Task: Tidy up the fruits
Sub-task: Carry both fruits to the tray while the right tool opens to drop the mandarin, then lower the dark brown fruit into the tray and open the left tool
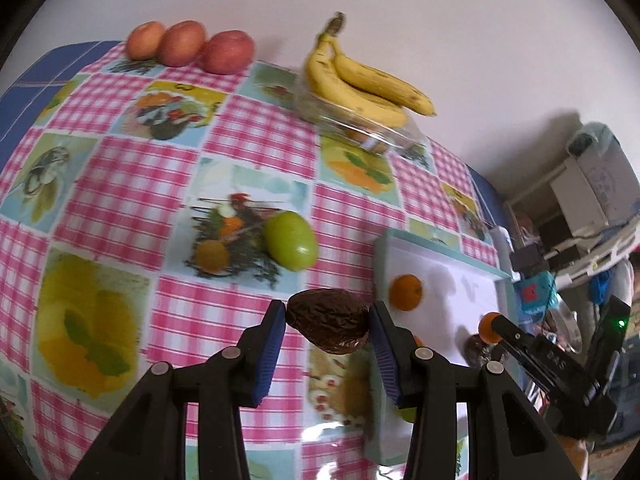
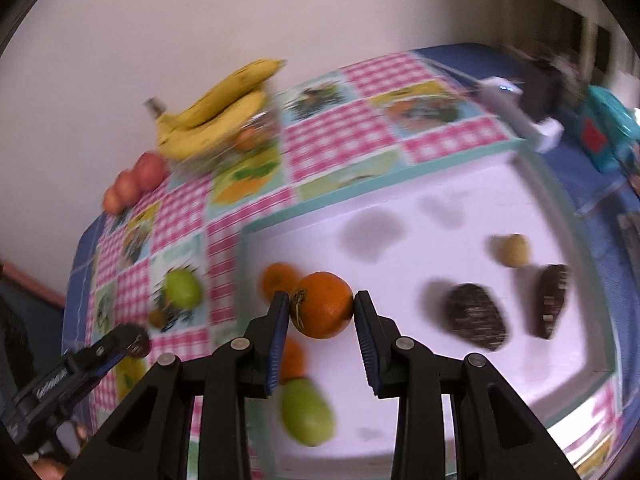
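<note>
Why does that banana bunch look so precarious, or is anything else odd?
The banana bunch sits on top of a clear plastic container, overhanging its edges rather than resting inside or on the tablecloth. Otherwise nothing looks spilled or damaged.

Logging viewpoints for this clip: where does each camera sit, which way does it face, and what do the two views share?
Left wrist: on the left gripper, facing down-forward over the tablecloth; its fingers clamp a dark avocado.
Right wrist: on the right gripper, facing down into the white tray; its fingers clamp an orange.
Shared: bananas, tray, each other's gripper.
</note>
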The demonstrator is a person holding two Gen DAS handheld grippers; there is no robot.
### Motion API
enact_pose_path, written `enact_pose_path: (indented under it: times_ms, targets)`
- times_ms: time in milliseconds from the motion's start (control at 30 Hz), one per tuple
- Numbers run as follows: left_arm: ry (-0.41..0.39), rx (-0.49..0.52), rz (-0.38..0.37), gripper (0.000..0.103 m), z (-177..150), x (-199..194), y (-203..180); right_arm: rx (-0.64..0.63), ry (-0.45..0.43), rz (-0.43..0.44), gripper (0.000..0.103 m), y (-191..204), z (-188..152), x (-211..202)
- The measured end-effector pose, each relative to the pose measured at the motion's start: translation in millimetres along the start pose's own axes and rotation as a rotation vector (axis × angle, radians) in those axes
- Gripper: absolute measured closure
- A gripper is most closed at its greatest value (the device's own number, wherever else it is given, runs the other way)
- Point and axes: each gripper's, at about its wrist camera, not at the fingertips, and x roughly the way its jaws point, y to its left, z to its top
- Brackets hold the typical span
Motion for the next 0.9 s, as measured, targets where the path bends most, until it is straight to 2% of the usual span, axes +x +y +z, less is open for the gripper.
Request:
enact_pose_path:
  times_ms: [233,400,600,900]
  targets:
    - [0.017,0.094,-0.057,0.057,-10.0,14.4,-42.5,0.089,-0.053,-0.071,0.068,-47.3,7.3,-11.1]
    - [0.014,0.172,-0.086,0.057,-16.8,29.4,-71.7,0.123,-0.088,-0.079,0.068,-66.6,13.0,-15.6]
    - [0.045,0.199,-0.14,0.057,-22.0,54.7,-94.3,0.127,-0.118,-0.082,0.068,-78.6,18.9,-11.0]
    - [0.095,0.253,-0.097,0.057,-32.0,84.6,-108.8,0.118,-0.105,-0.07,0.068,-81.8,22.0,4.6]
